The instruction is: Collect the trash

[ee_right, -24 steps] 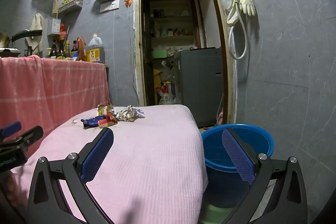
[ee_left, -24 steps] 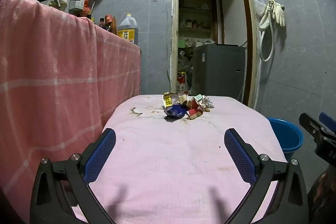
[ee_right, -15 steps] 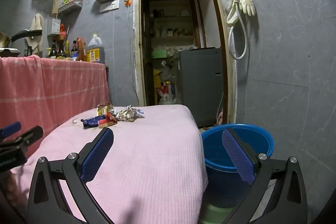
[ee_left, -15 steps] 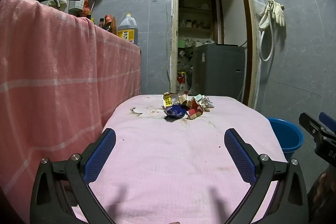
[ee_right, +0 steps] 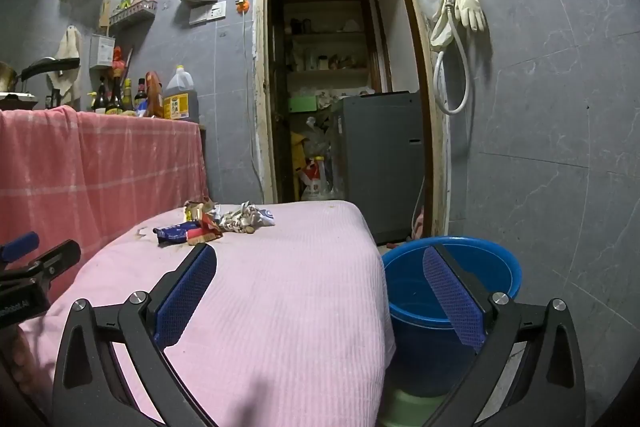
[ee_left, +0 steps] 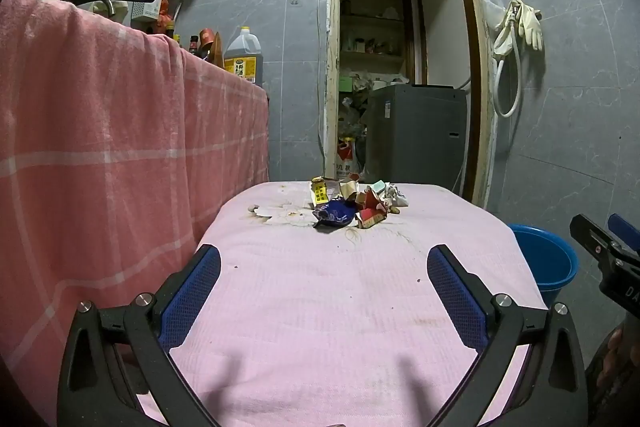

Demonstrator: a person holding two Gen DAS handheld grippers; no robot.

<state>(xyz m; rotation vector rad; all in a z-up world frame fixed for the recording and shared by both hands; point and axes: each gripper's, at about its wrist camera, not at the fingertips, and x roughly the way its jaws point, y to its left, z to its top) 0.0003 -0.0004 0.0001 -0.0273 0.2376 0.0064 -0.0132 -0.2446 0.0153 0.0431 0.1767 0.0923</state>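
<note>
A small heap of trash [ee_left: 352, 205] lies at the far end of the pink-covered table [ee_left: 320, 307]: a blue wrapper, a yellow packet, red and white crumpled papers. The same trash heap [ee_right: 212, 223] shows in the right wrist view at the table's far left. A blue bucket [ee_right: 452, 291] stands on the floor to the right of the table, also visible as the bucket [ee_left: 548, 263] from the left wrist. My left gripper [ee_left: 324, 263] hovers open over the near part of the table, nothing between its fingers. My right gripper [ee_right: 320, 267] is open and empty, spanning the table's right edge and the bucket.
A counter draped in pink checked cloth [ee_left: 120, 147] runs along the left, with an oil jug [ee_left: 243, 57] and bottles on top. Beyond the table an open doorway holds a grey appliance [ee_left: 416, 135]. Rubber gloves and a hose [ee_left: 516, 31] hang on the right wall.
</note>
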